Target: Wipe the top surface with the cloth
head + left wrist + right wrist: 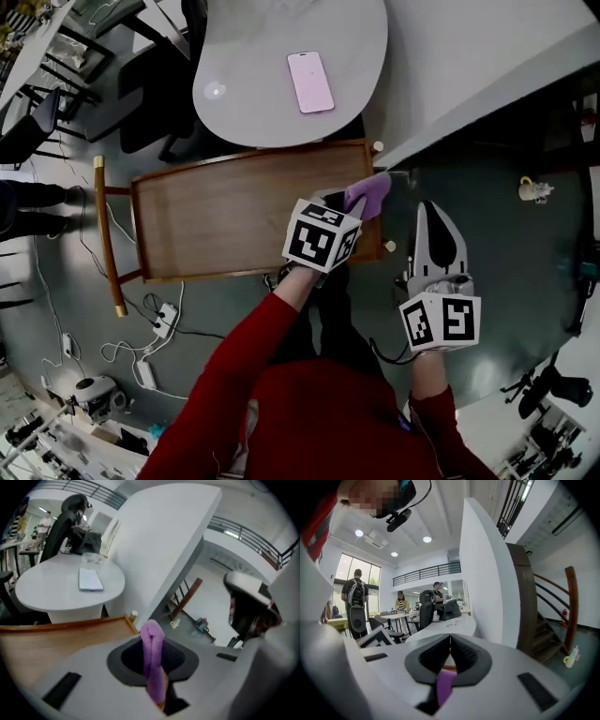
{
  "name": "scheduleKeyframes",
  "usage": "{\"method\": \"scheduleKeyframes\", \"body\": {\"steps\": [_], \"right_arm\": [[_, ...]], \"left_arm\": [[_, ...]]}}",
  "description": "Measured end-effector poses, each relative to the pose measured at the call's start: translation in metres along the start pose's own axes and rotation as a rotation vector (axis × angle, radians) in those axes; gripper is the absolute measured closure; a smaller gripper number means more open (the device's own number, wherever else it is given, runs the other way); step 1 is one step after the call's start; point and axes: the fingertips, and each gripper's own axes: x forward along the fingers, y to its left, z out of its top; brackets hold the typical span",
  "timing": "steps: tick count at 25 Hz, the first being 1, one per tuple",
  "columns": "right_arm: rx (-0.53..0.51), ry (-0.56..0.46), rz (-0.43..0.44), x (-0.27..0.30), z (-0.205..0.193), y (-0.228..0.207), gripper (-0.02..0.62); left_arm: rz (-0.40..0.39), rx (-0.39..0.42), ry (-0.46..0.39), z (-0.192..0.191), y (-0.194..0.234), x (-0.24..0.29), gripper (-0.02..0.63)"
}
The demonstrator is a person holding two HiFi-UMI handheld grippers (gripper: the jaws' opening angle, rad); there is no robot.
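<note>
Left claw (349, 202) was clamped on the purple cloth (368, 194) at the wooden bench's (225, 220) right edge; right claw (433, 214) hung closed. I judged wiping begun; next, sweep leftward.

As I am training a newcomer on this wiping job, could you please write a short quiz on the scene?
1. What does the left gripper grip? A purple cloth; B sponge; C cup.
2. True or false: the phone lies on the white table.
3. Fill in: the right gripper, off the wooden top, has its jaws ___.
Key: 1 A; 2 true; 3 shut.
</note>
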Motion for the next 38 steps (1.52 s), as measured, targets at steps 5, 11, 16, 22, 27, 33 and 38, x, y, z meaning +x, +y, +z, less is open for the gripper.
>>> {"method": "scheduleKeyframes", "body": {"steps": [5,11,16,22,27,33,38], "right_arm": [[0.009,0.03,0.021,-0.004,-0.007,0.008,0.583],[0.002,0.055,0.146,0.031,-0.017,0.054,0.583],[-0.024,0.062,0.269,0.054,-0.019,0.108,0.583],[-0.041,0.074,0.334,0.064,-0.024,0.141,0.583],[-0.051,0.065,0.321,0.058,-0.023,0.142,0.583],[-0.084,0.014,0.249,0.034,-0.018,0.118,0.583],[-0.06,-0.012,0.138,0.013,-0.026,0.08,0.583]], "left_arm": [[0.185,0.016,0.174,-0.059,0.067,0.015,0.55],[0.428,-0.018,0.188,-0.081,0.176,-0.068,0.549],[0.658,-0.05,0.186,-0.111,0.258,-0.188,0.551],[0.921,-0.089,0.186,-0.153,0.32,-0.305,0.551],[1.094,-0.069,0.175,-0.159,0.318,-0.335,0.55],[0.945,0.019,-0.082,-0.102,0.242,-0.313,0.551],[0.441,0.042,-0.224,-0.024,0.123,-0.195,0.551]]}}
